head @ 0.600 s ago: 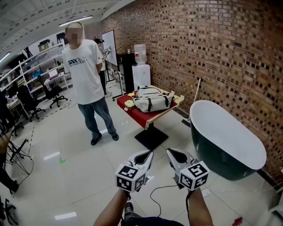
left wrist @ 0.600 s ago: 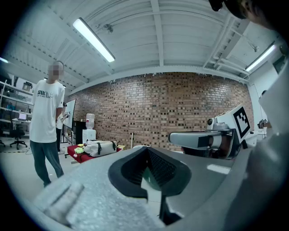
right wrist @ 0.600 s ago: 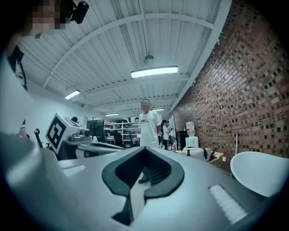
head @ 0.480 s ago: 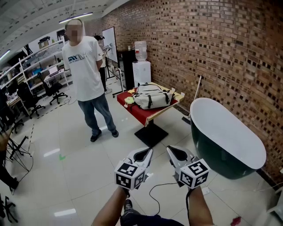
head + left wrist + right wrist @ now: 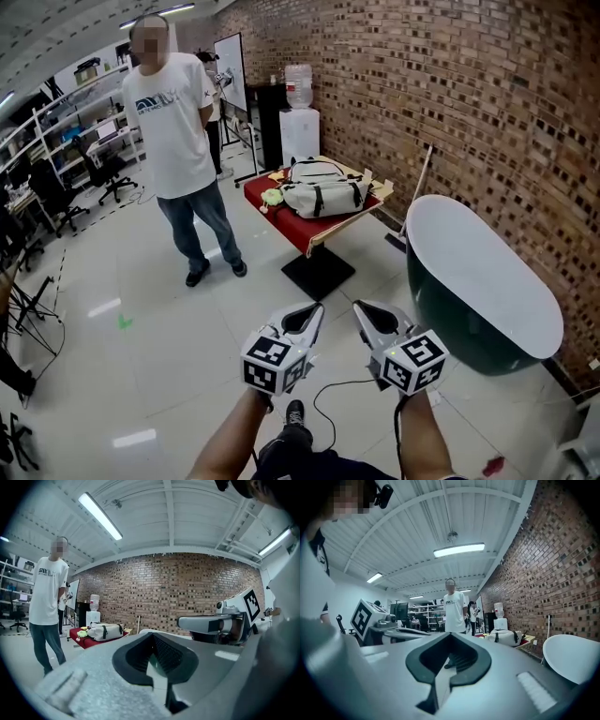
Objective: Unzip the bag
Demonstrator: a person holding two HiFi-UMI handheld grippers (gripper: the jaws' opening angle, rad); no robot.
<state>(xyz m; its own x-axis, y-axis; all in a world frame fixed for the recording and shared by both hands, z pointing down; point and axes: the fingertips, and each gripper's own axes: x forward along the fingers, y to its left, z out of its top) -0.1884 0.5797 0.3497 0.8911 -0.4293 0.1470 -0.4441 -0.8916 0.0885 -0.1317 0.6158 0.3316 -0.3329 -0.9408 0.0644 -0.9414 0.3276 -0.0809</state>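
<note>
Head view: the bag (image 5: 323, 199) lies on the red surface (image 5: 279, 223) near the tub (image 5: 478, 281), well apart from the left gripper (image 5: 309, 317) and right gripper (image 5: 366, 315). Left gripper view: jaws clenched together. Right gripper view: jaws clenched together too, with the bag far ahead.

The head view looks from high up, forward and down, past the left gripper (image 5: 305, 319) and right gripper (image 5: 370, 319) close below, to the far bag (image 5: 323, 199). Each gripper view sits low, right behind its own jaws, and looks level across the room. All three views share the bag, the person (image 5: 178, 122), the brick wall (image 5: 450, 94) and the tub (image 5: 478, 272).
</note>
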